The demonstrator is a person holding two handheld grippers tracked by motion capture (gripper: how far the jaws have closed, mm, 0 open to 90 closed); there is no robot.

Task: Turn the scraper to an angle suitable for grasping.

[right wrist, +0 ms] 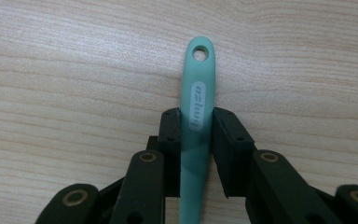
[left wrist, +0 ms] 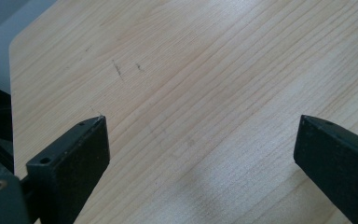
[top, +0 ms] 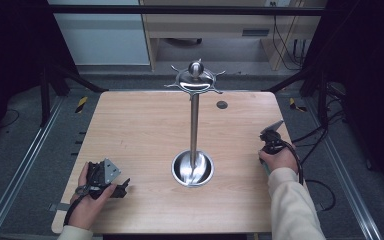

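Observation:
A mint-green utensil handle (right wrist: 198, 88) with a hanging hole at its tip lies over the wooden table (top: 140, 130). My right gripper (right wrist: 196, 114) is shut on it, one jaw pressing each side. In the high view that right gripper (top: 270, 144) sits near the table's right edge, held by a hand in a cream sleeve. My left gripper (top: 121, 187) rests at the front left of the table. Its jaws stand wide apart over bare wood, so the left gripper (left wrist: 201, 123) is open and holds nothing. The utensil's working end is hidden.
A steel stand (top: 194, 125) rises from a round dished base (top: 193, 169) at the table's middle, with a ring of hooks (top: 195, 81) at its top. A small dark round cap (top: 222, 104) sits in the table near the far edge.

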